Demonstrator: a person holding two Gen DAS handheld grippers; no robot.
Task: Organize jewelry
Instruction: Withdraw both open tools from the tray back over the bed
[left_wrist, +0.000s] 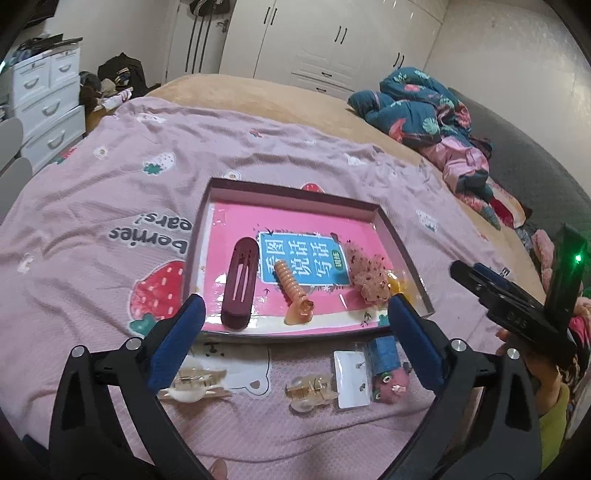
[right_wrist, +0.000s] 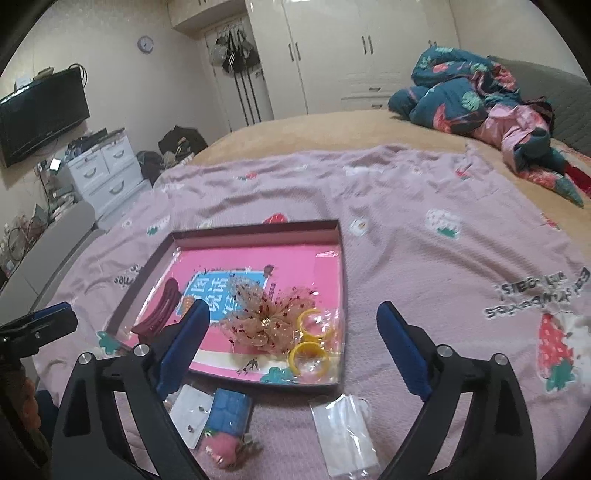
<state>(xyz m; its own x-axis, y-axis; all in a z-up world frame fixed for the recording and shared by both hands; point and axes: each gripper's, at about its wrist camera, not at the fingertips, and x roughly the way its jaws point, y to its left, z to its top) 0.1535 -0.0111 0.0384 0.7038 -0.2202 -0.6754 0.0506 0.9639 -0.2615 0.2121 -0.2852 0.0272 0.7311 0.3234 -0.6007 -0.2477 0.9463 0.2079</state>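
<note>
Two tools hang with jaws spread wide and nothing between them: the left tool (left_wrist: 295, 332) and the right tool (right_wrist: 291, 347), both above the near edge of a shallow box (left_wrist: 400, 236) on a pink bedspread (left_wrist: 110, 192). Inside the box lie a maroon hair clip (left_wrist: 240, 284), an orange spiral clip (left_wrist: 295, 291), a sheer bow (right_wrist: 266, 321) and yellow rings (right_wrist: 308, 356). More clips (left_wrist: 310, 393) and an earring card (left_wrist: 352, 378) rest on the bedspread just in front.

Bedsheet (left_wrist: 110, 177): pink printed cloth, matt, fine waffle weave. Shallow box (left_wrist: 402, 240): cardboard rim, glossy film-covered pink paper liner. Maroon hair clip (left_wrist: 239, 286): smooth matt plastic. Amber spiral clip (left_wrist: 293, 291): translucent glossy plastic. Bow (right_wrist: 258, 317): sheer speckled mesh. Yellow rings (right_wrist: 308, 356): glossy plastic.
</note>
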